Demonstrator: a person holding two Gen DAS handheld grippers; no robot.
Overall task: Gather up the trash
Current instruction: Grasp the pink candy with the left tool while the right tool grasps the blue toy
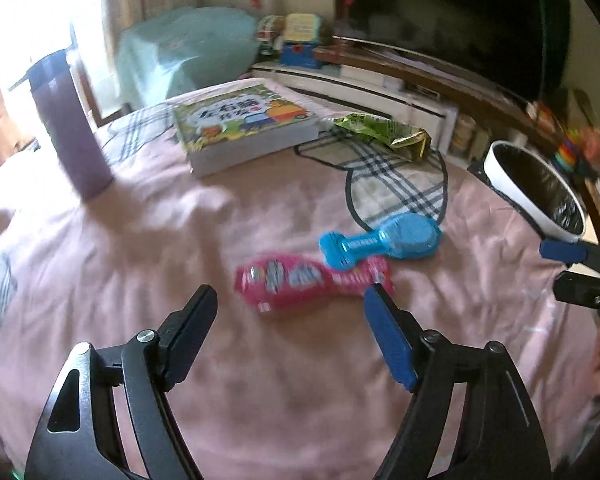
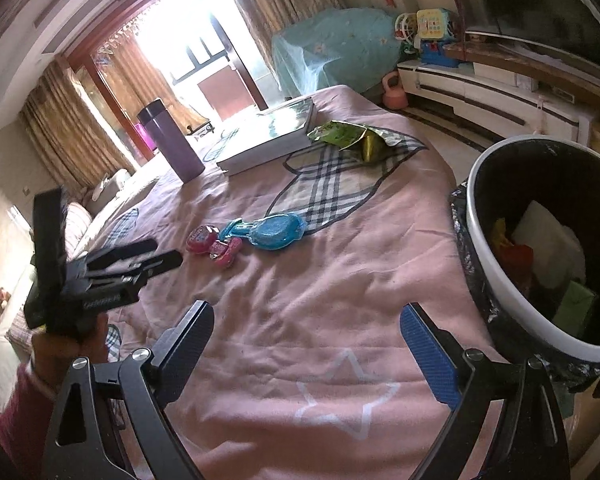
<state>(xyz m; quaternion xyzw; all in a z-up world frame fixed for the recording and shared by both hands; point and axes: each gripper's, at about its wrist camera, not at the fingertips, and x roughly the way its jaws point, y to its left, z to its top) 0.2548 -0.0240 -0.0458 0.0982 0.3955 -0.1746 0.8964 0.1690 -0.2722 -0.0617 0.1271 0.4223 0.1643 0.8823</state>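
Note:
A pink snack wrapper lies on the pink bedspread just ahead of my open left gripper; it also shows in the right wrist view. A blue plastic package touches its far side, also seen from the right. A green and gold snack bag lies beside the book, also in the right wrist view. The white bin with a black liner holds trash at the bed's right edge; it shows in the left wrist view. My right gripper is open and empty beside the bin.
A children's book and a purple tumbler stand on the bed's far side. The left gripper shows at the left in the right wrist view. A TV cabinet and a covered chair lie beyond the bed.

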